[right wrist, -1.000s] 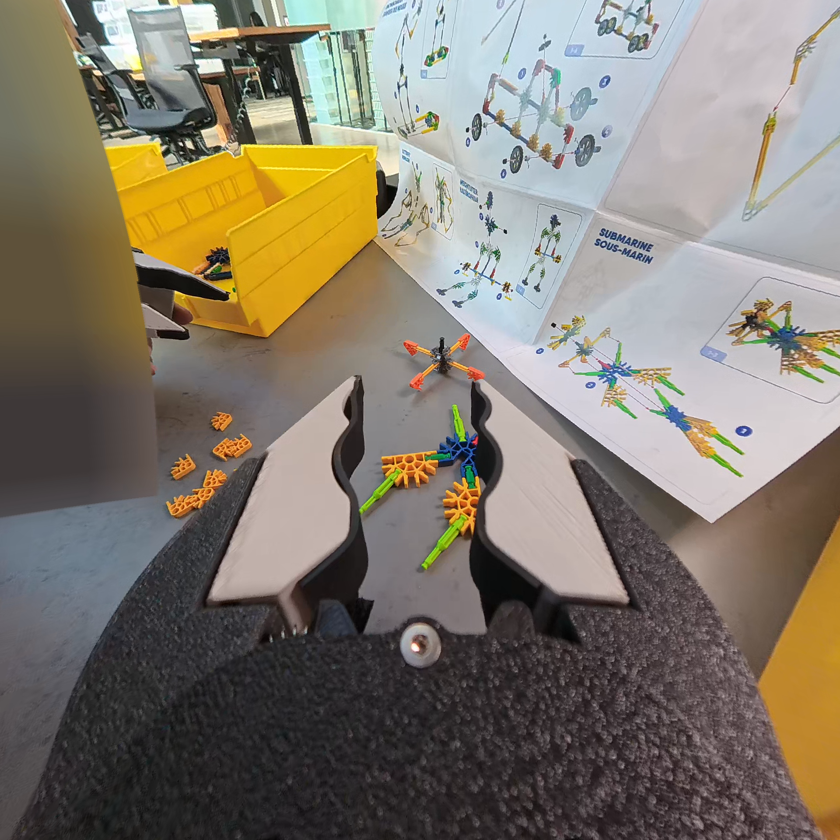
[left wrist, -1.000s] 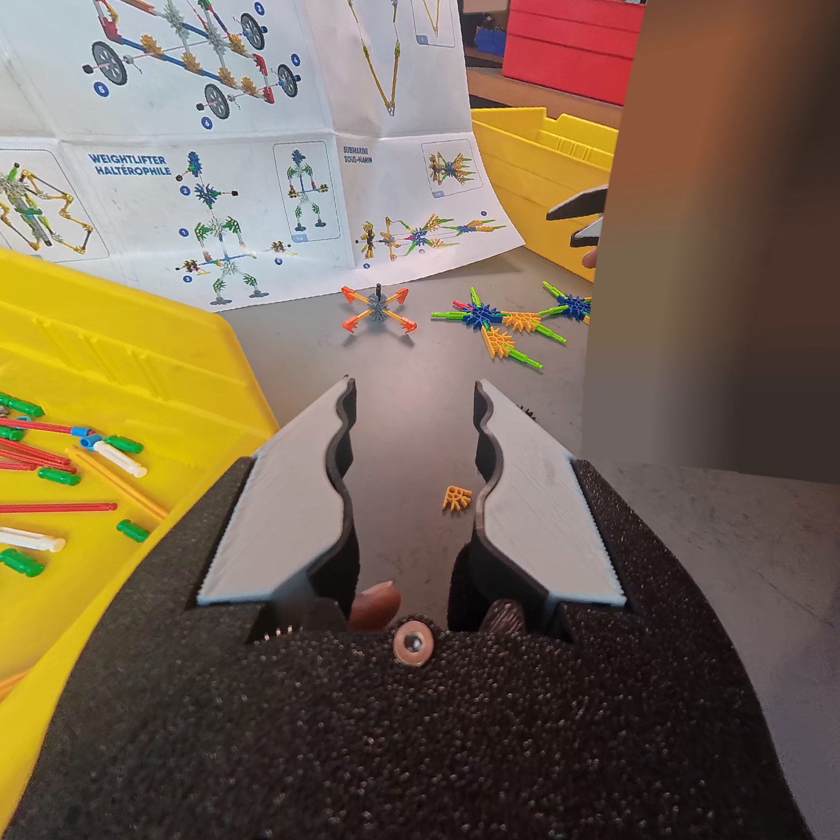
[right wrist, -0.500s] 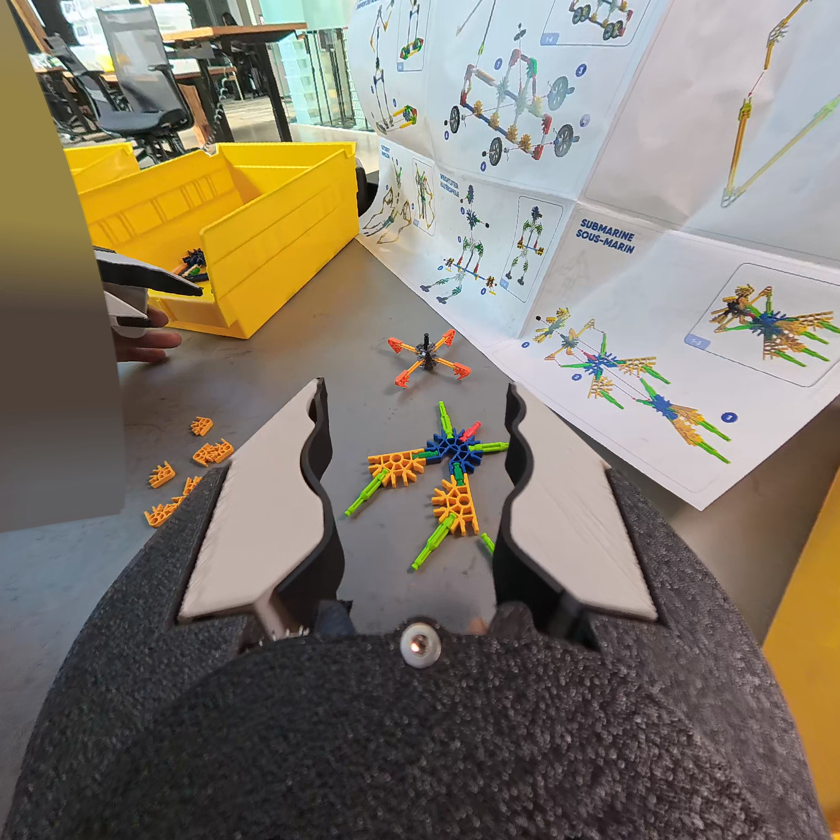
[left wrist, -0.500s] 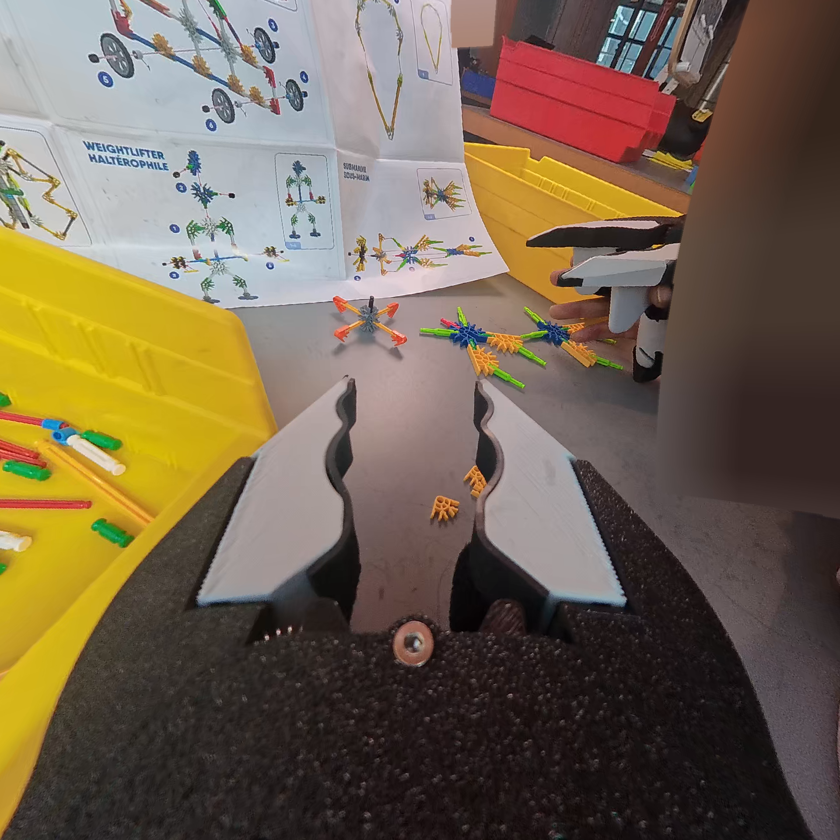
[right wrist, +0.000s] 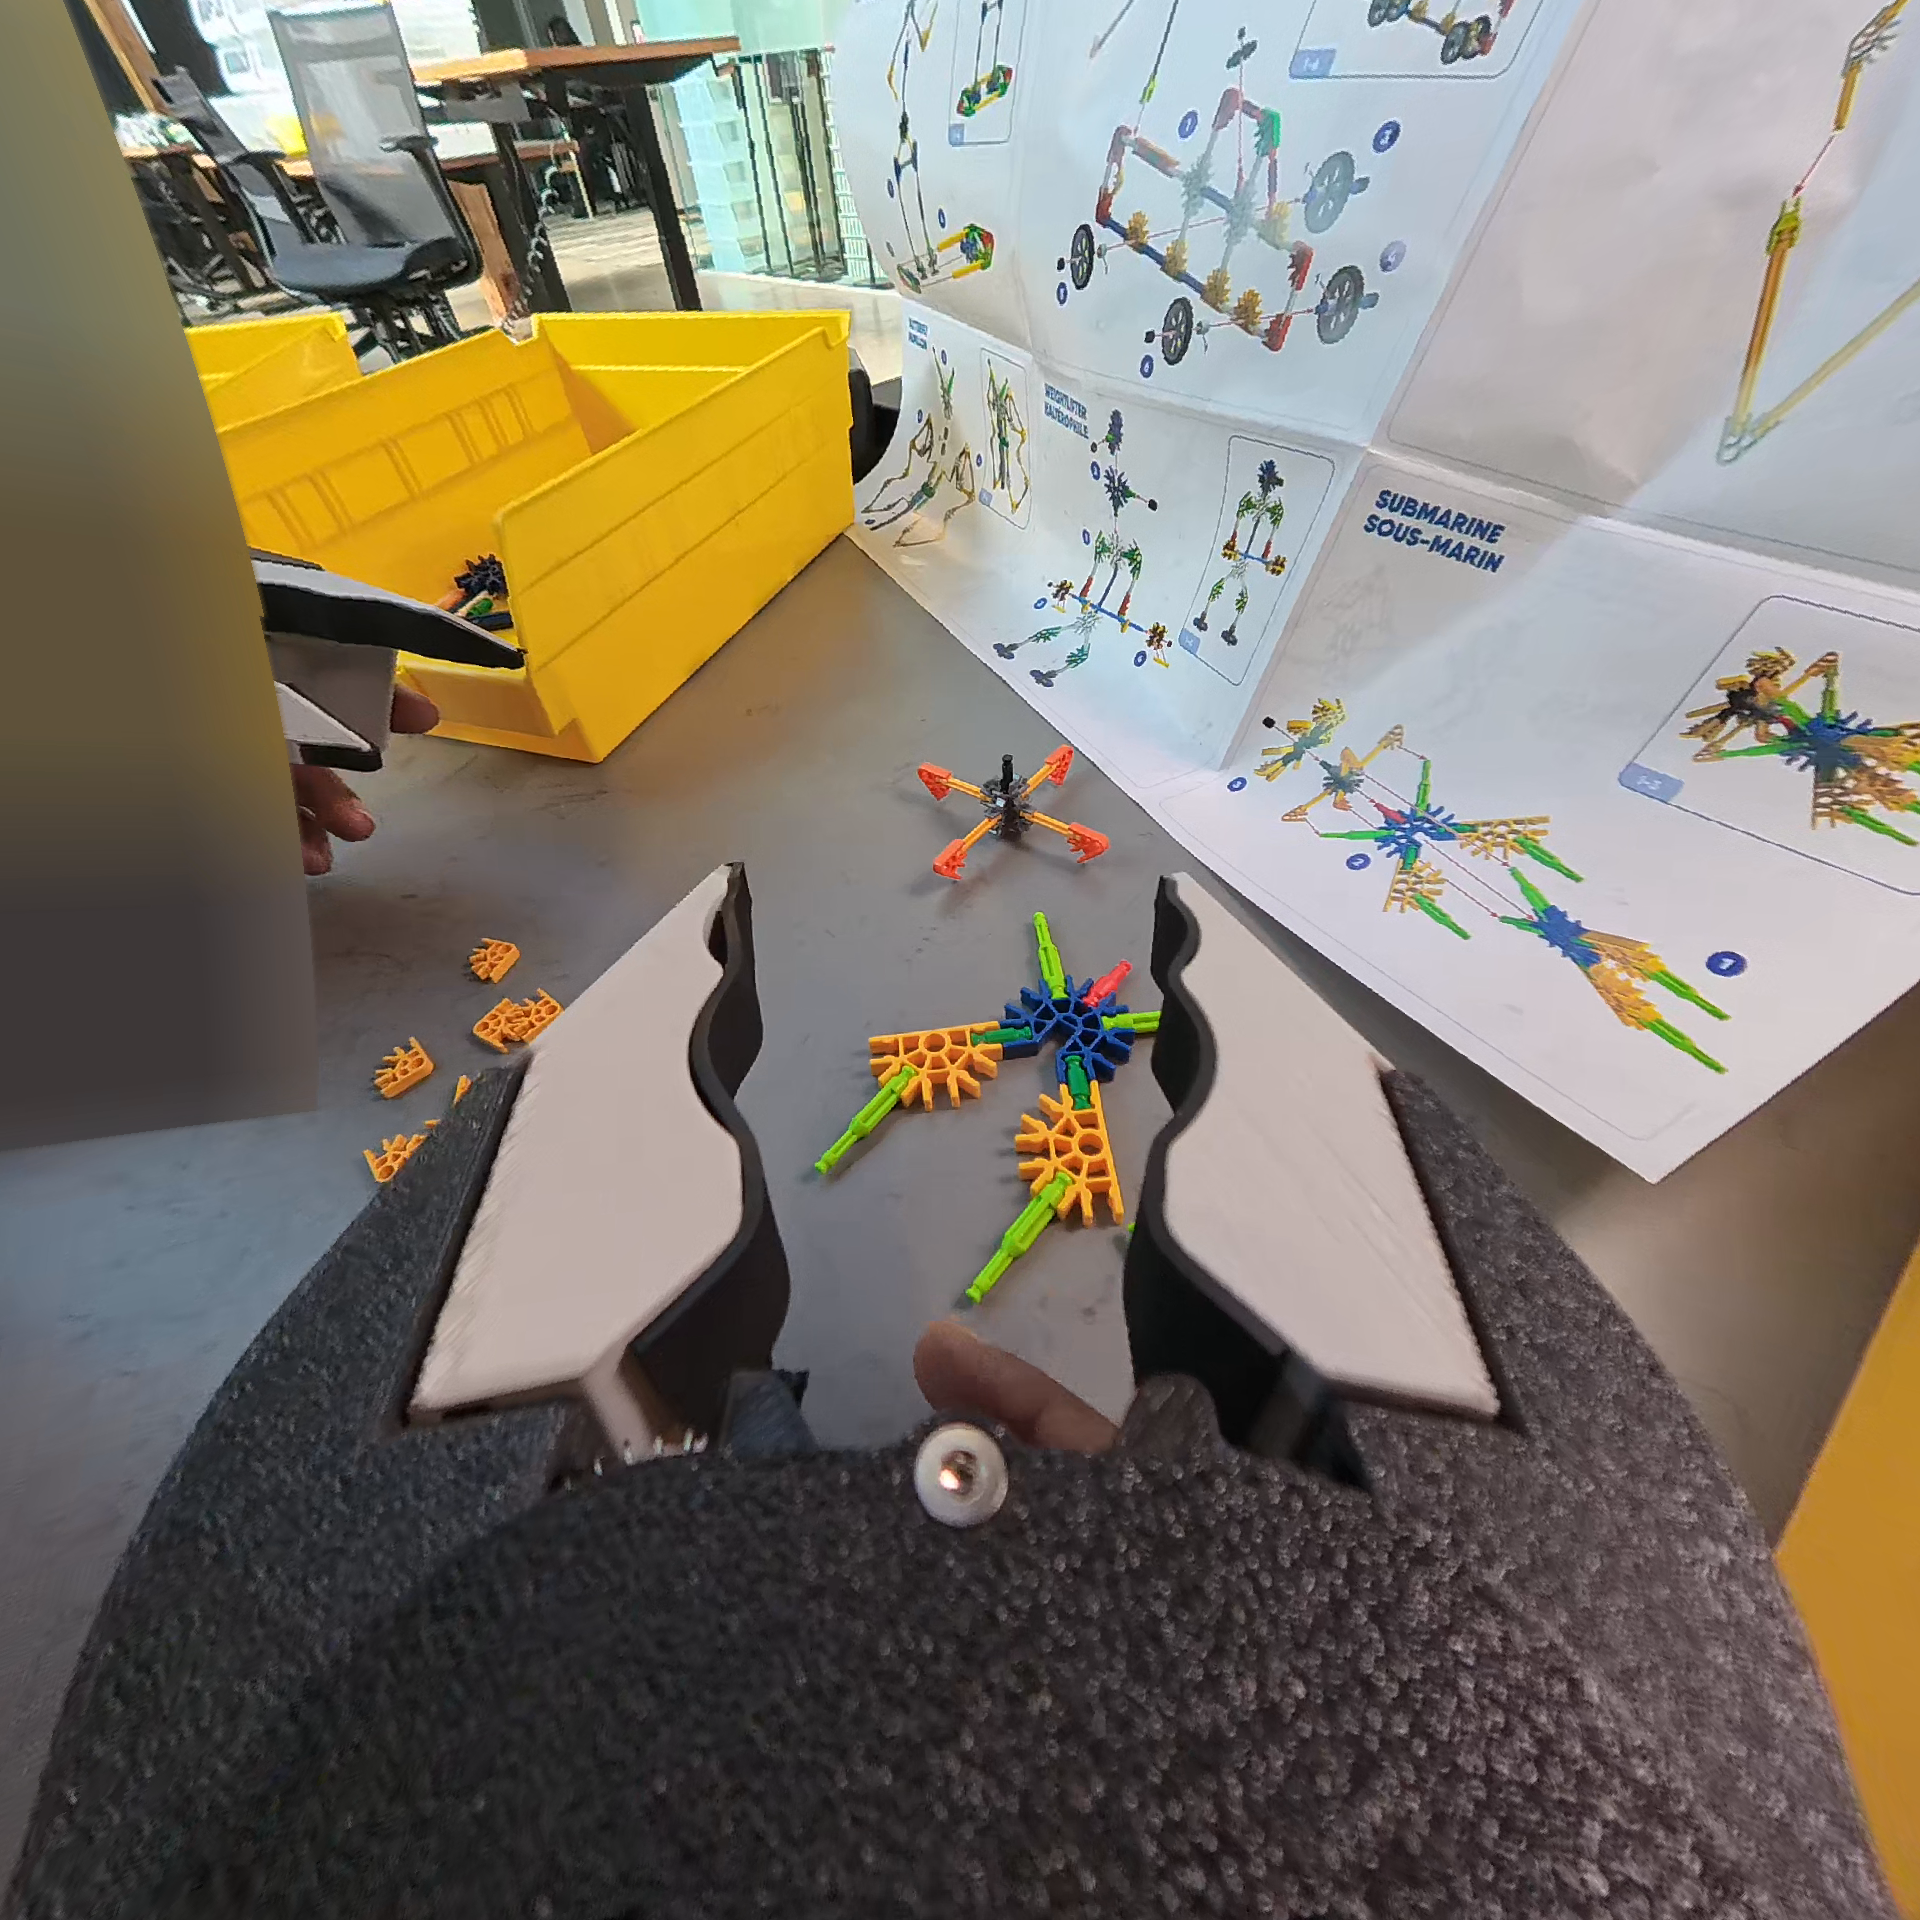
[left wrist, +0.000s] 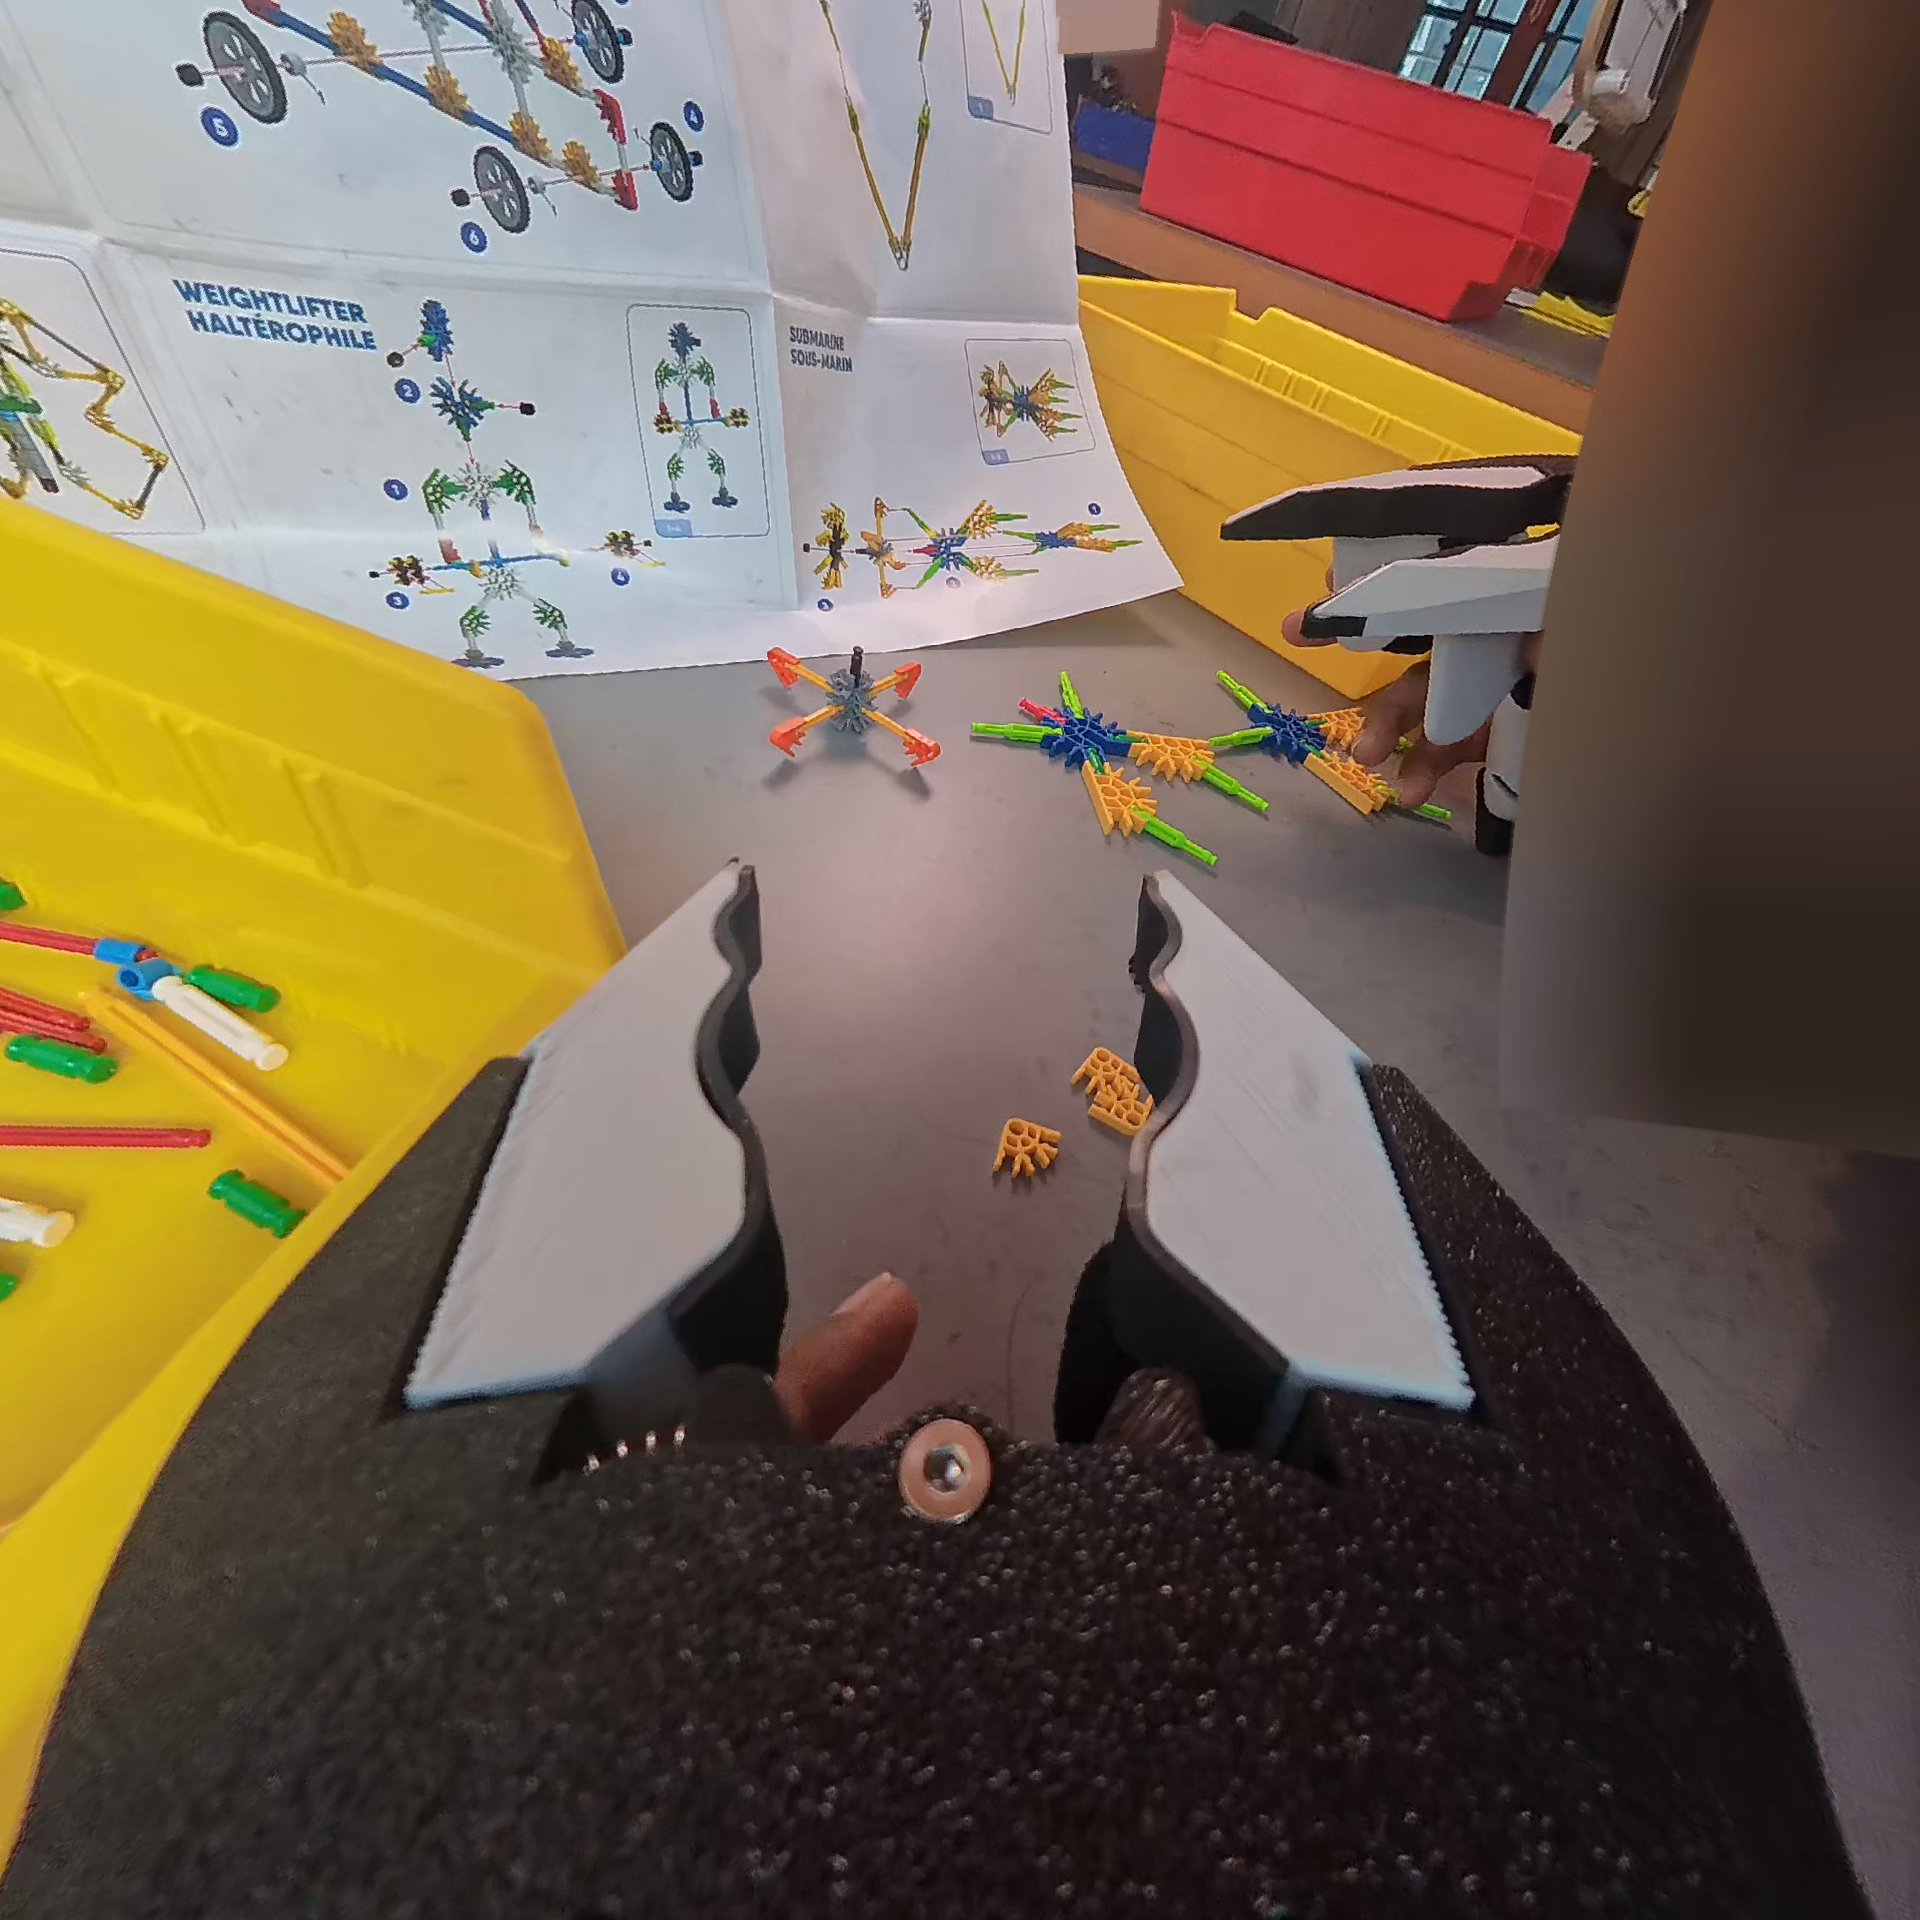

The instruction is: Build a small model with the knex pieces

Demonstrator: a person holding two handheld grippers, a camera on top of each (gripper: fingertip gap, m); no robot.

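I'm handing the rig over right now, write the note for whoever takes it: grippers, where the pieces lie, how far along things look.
Left gripper: open, empty, above the grey table, nearest the loose orange connectors.
Right gripper: open, empty, over the blue-hub piece with orange fans and green rods, not touching it.
A second similar piece lies by the right hand's fingers.
The orange-tipped cross piece stands apart near the instruction sheet.
Yellow bin holds spare rods.
The three built pieces lie separate, none joined to another.

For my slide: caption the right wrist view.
Open right gripper hovers over a blue-hub rod assembly on the grey table.
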